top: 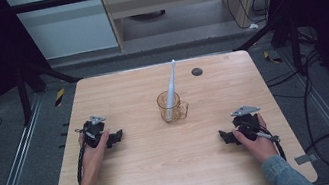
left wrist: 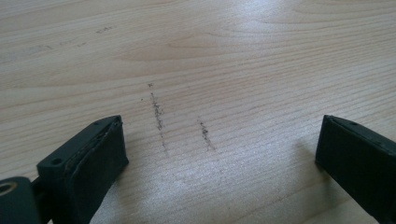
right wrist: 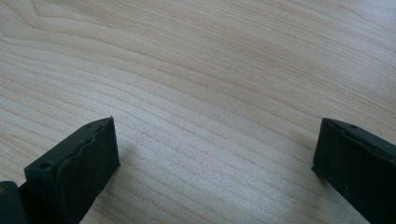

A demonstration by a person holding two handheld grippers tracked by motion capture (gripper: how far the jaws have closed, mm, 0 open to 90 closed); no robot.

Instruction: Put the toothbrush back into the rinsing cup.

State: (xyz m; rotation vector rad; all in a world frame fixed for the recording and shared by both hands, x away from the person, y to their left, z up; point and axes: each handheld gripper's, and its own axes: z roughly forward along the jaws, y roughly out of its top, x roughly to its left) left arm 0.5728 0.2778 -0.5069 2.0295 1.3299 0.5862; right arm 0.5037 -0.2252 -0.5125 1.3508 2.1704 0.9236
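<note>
Both grippers rest low on the wooden table (top: 166, 173) in the high view, one at each near side. The left gripper (top: 118, 135) points inward toward the middle, and so does the right gripper (top: 224, 137). Between them and a little farther off stands a clear amber cup (top: 173, 106) with a handle, and in it a white toothbrush (top: 171, 91) leaning, its long axis running from the cup's bottom up and away toward the far edge. From the left gripper the cup lies ahead and to its right; from the right gripper, ahead and to its left. Neither touches it. The left gripper looks slightly nearer, though the margin is small. A dark round spot (top: 196, 71) sits on the tabletop beyond the cup. Past the table lie grey floor, black frame legs and loose cables.

Left gripper view: its two black jaws stand wide apart with nothing between them, just pale wood grain with a few short dark scuff marks (left wrist: 158, 114) straight ahead.

Right gripper view: the jaws (right wrist: 212, 154) likewise spread wide and empty, hovering close over plain, unmarked wood.

Judging by this, any reach for the toothbrush would need a hand to swing inward and lift to meet the slanted handle above the rim.
</note>
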